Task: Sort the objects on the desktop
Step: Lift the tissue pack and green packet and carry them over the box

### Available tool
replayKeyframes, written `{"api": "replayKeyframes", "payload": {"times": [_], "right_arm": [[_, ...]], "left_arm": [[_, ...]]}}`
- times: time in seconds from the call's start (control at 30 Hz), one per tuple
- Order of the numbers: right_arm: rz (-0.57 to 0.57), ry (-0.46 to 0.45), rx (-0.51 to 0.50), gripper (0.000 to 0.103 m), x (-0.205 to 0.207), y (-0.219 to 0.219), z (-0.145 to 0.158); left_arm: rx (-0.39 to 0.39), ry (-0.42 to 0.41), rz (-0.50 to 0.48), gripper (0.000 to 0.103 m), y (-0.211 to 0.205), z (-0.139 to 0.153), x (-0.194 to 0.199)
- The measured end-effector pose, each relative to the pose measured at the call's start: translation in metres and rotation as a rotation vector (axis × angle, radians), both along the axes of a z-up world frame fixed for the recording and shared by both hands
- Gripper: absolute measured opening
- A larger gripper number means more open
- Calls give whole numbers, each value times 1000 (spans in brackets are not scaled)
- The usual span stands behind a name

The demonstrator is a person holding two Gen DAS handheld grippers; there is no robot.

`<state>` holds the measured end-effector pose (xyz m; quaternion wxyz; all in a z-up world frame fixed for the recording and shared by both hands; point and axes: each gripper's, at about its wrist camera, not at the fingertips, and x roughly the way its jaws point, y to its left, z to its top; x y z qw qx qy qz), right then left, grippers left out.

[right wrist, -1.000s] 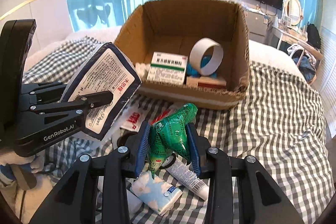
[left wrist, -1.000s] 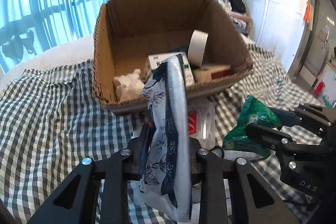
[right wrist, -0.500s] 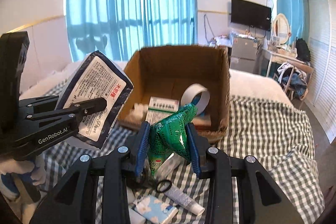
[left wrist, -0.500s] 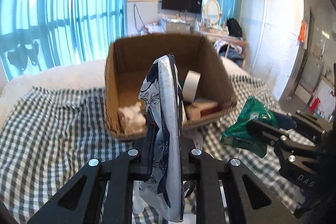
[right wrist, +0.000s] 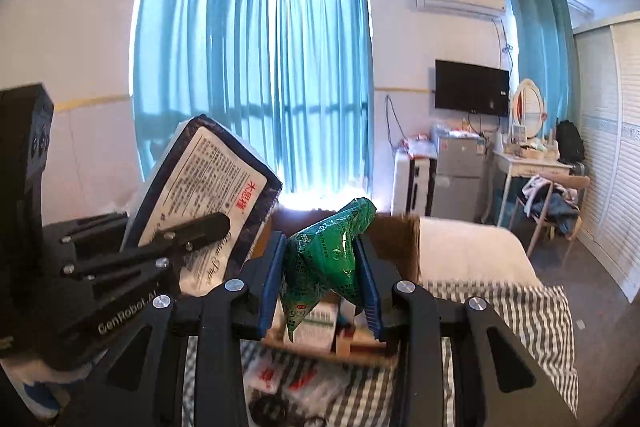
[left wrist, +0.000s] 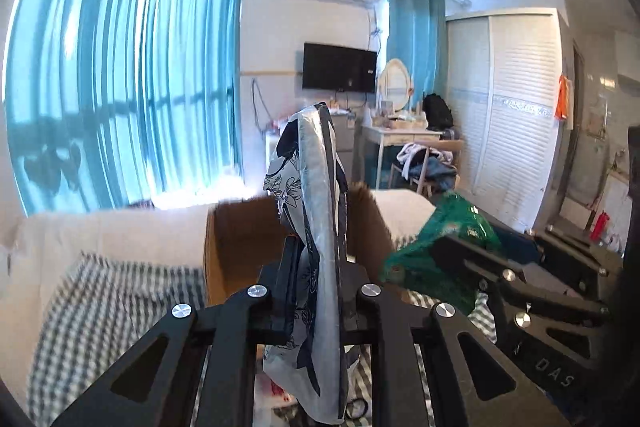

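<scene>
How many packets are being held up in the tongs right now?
2. The blue floral packet is clamped in the left tongs; the green packet is clamped in the right tongs. More packets may lie hidden below.

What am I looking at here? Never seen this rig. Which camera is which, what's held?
No robot arm: a person carries one pair of handheld tongs in each hand, each with a fisheye camera looking along its fingers. In the left view, the left tongs are shut on a flat navy floral packet, having just closed further on it. In the right view, the right tongs grip a crumpled green pouch. Ahead sits an open cardboard box on a checked cloth, with loose small packets in front.
</scene>
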<state>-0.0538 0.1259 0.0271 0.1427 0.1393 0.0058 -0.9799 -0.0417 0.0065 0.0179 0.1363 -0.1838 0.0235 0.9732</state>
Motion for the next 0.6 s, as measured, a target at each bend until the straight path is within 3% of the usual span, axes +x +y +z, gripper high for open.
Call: {"api": "replayKeyframes", "payload": {"times": [0.17,0.3,0.43,0.6], "right_arm": [[-23,49,-5,34,-16,4,24],[-52,58,-2,34,-34,7,22],[-83,22,-27,34,-59,16,-8],[-80,-67,-29,34,-94,16,-43]], "left_arm": [[-18,65,-15,14,4,33,-10],[-1,93,-7,14,1,37,-26],[22,85,12,14,-3,16,-43],[14,15,12,14,-7,-22,-69]]}}
